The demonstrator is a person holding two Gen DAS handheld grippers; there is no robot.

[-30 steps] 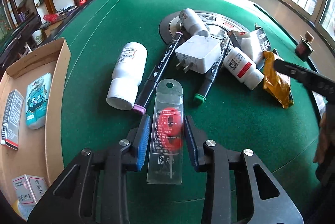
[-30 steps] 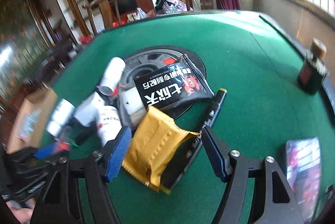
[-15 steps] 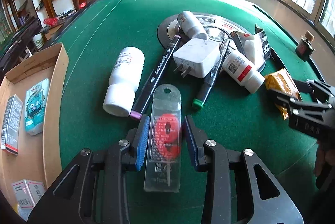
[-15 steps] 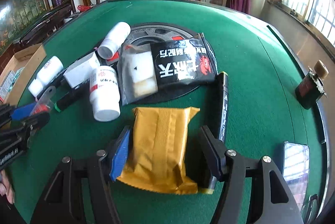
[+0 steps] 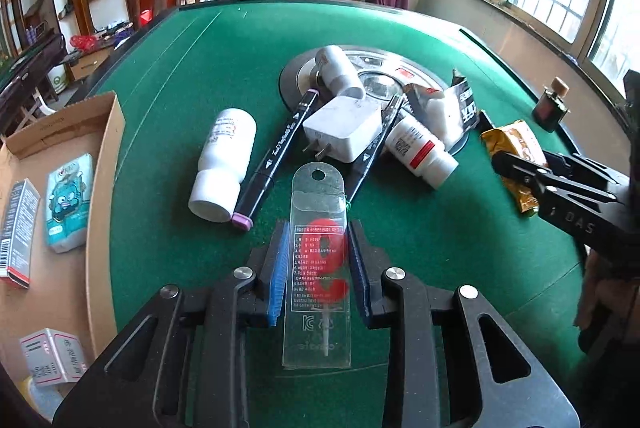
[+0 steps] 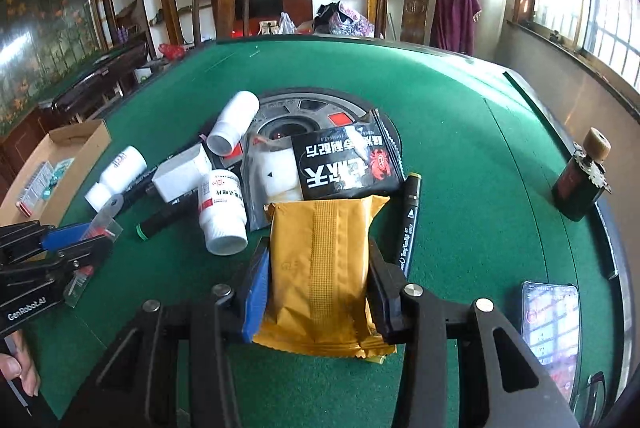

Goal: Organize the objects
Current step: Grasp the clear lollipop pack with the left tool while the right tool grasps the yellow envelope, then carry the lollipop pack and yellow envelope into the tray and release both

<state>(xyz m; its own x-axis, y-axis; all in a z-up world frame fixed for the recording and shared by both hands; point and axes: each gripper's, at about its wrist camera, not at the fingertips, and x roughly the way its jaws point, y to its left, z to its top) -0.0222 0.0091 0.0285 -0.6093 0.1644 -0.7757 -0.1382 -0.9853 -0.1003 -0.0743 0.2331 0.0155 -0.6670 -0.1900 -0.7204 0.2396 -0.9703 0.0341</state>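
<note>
A clear plastic pack holding a red number candle (image 5: 320, 256) sits between the blue pads of my left gripper (image 5: 318, 232). The jaws are closing and the pads press its long edges. Its far end hides the green tip of a black marker (image 5: 372, 152). In the right wrist view this left gripper (image 6: 80, 240) shows at the left with the pack in it. My right gripper (image 6: 318, 248) is closing on a yellow snack packet (image 6: 320, 252), with both pads against the packet's sides. That packet (image 5: 516, 144) also shows at the right of the left wrist view.
A cardboard box (image 5: 104, 188) with small packs lies at the left on the green table (image 5: 180, 76). Around the central disc (image 6: 288, 120) lie white bottles (image 5: 224, 164), a white charger (image 5: 344, 128), a black snack bag (image 6: 348, 164) and another marker (image 6: 408, 224). A dark bottle (image 6: 580, 184) and a phone (image 6: 550, 320) are at the right.
The right jaws have narrowed onto the yellow packet, which now lies square between them. The left jaws have narrowed slightly on the candle pack, whose far end now covers the marker's green tip.
</note>
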